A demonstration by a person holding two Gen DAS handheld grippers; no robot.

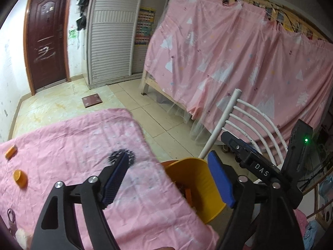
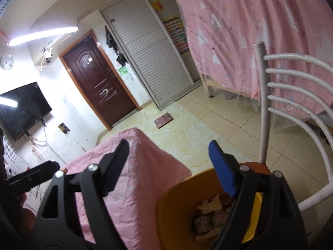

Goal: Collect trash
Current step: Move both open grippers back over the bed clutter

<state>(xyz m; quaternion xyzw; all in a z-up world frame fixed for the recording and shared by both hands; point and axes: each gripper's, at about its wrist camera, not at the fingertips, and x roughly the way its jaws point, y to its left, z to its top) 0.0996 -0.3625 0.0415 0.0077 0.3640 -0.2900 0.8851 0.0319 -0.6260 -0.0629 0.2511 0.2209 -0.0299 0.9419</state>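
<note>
Left gripper (image 1: 168,179) and right gripper (image 2: 168,166) both wide, empty, above yellow bin (image 2: 179,214) of scraps beside pink-clothed bench (image 1: 72,145).

The yellow bin (image 2: 177,208) is holding pale and grey scraps (image 2: 210,218). The table cloth (image 1: 83,145) is looking pink, with two orange bits (image 1: 20,178) on it. The big pink curtain (image 1: 239,62) is showing white trees, and the door (image 2: 97,85) is looking dark red.
</note>
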